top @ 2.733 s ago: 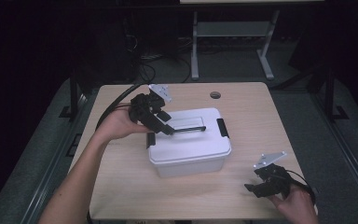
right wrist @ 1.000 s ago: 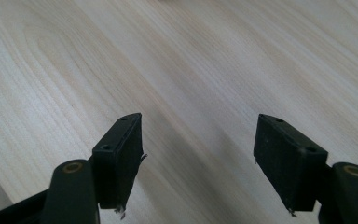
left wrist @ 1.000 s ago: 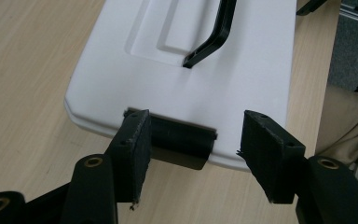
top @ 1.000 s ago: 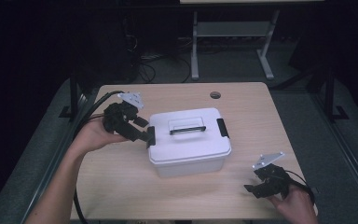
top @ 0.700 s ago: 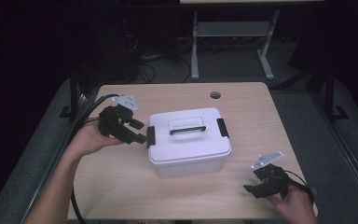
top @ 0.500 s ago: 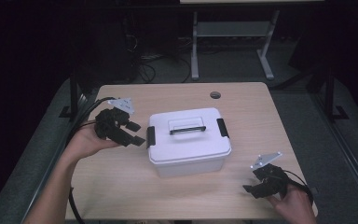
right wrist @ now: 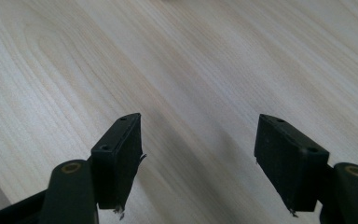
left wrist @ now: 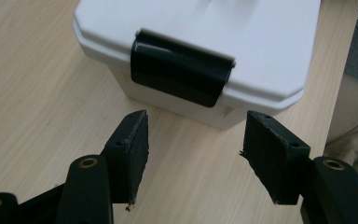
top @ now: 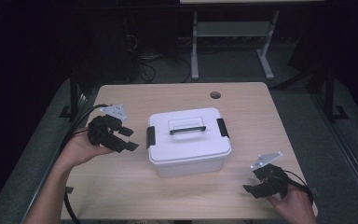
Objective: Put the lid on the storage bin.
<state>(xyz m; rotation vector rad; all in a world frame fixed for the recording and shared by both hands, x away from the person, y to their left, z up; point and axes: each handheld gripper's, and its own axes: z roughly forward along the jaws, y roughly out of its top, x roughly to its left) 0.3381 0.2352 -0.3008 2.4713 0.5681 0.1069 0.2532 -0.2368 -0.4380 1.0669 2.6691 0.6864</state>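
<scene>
the white plastic storage box with a lid handle sat mid-way on the pale wooden table, black side latch facing the left gripper, whose jaws were spread wide just beside it, gripping nothing. the right gripper was near the front right corner, jaws also apart over bare wood. a small round grommet hole sat near the far edge.
</scene>
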